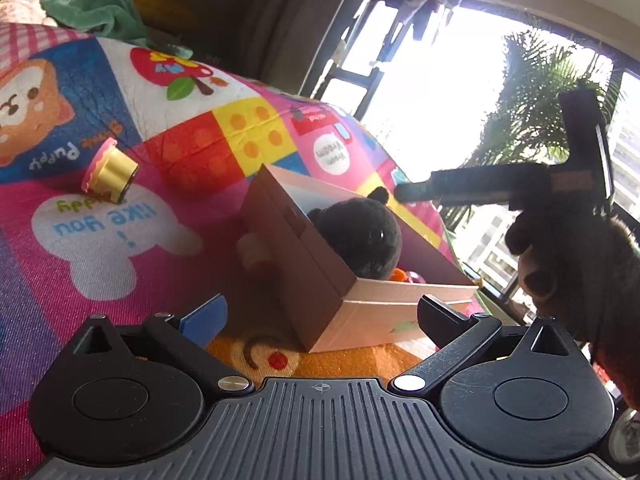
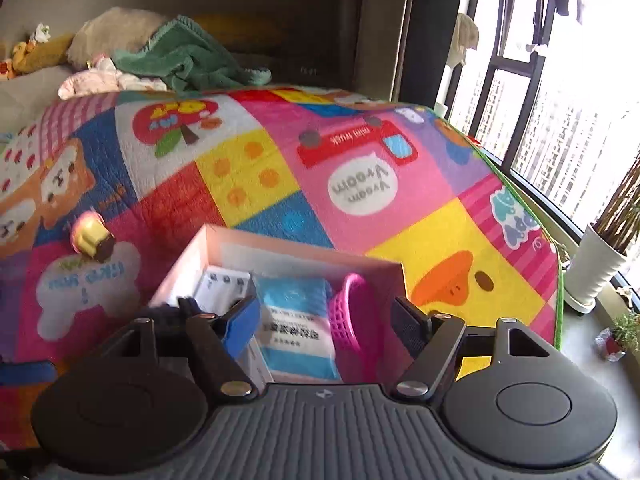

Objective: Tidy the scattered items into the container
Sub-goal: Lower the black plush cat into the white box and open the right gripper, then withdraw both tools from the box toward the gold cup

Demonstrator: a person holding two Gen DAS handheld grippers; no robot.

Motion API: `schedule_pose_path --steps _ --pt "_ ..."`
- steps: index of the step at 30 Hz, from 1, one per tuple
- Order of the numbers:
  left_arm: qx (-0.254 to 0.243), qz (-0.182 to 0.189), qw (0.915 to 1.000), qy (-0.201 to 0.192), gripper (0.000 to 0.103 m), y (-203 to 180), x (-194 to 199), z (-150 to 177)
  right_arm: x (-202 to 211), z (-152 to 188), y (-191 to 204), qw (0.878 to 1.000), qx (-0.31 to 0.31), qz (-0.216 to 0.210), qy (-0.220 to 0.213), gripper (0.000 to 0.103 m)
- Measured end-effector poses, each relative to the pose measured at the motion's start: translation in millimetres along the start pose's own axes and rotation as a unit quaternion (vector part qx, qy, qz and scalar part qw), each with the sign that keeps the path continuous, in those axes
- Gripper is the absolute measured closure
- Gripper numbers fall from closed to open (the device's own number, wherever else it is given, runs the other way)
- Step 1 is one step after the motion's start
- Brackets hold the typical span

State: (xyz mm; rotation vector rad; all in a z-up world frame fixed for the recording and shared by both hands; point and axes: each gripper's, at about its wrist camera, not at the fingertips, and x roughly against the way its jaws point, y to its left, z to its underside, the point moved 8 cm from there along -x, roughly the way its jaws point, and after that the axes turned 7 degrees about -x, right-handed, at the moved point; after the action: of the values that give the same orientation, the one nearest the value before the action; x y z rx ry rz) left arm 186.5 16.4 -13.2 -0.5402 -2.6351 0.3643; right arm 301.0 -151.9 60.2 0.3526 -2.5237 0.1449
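The left gripper point(image 1: 320, 316) sits low over the mat point(image 1: 120, 248), right in front of the box point(image 1: 360, 312). Its fingers are spread wide and hold nothing; the near corner of the box is between them, but the pads do not touch it.

The right gripper point(image 2: 324, 318) hangs over the near end of the box point(image 2: 280, 248). Its fingers stand partly apart, with nothing gripped.

In the box, below those fingers, lie a blue and white packet point(image 2: 298, 332) and a pink basket point(image 2: 354, 320) tipped on its side. Left of the packet is a white thing with dark dots point(image 2: 224, 284). From the left camera a black plush toy point(image 1: 356, 236) shows inside the box too.

Out on the mat, left of the box, a small yellow and pink toy point(image 1: 108, 172) lies on its side, well apart from the box.

Far behind the box, past the mat's edge, a green cloth point(image 2: 188, 56) is bunched up.
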Motion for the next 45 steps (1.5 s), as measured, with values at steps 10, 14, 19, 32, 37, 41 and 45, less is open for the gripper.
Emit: schedule_pose_path --steps 10,14,19,32,37,41,45 --pt "0.000 -0.001 1.0000 0.001 0.000 0 0 1 -8 35 25 0.993 -0.002 -0.067 0.093 0.022" --pt "-0.004 -0.001 1.0000 0.002 0.000 0 1 1 5 39 21 0.995 -0.001 -0.047 0.089 0.021" --pt "-0.006 -0.011 0.9999 -0.005 0.000 1 4 0 29 15 46 0.998 0.051 -0.037 0.032 0.021" --pt "-0.095 -0.243 0.9645 0.042 0.000 78 36 -13 -35 3 150 0.978 0.176 -0.035 0.105 0.070" --pt "-0.031 -0.222 0.9715 0.076 0.000 103 33 -4 -86 28 171 0.961 0.246 0.036 0.119 0.070" --pt "-0.034 -0.223 0.9712 0.078 0.000 99 32 0 -104 44 179 0.939 0.313 0.084 0.113 0.073" --pt "-0.020 -0.225 0.9709 0.081 0.000 102 32 1 -105 60 181 0.927 0.339 0.097 0.127 0.082"
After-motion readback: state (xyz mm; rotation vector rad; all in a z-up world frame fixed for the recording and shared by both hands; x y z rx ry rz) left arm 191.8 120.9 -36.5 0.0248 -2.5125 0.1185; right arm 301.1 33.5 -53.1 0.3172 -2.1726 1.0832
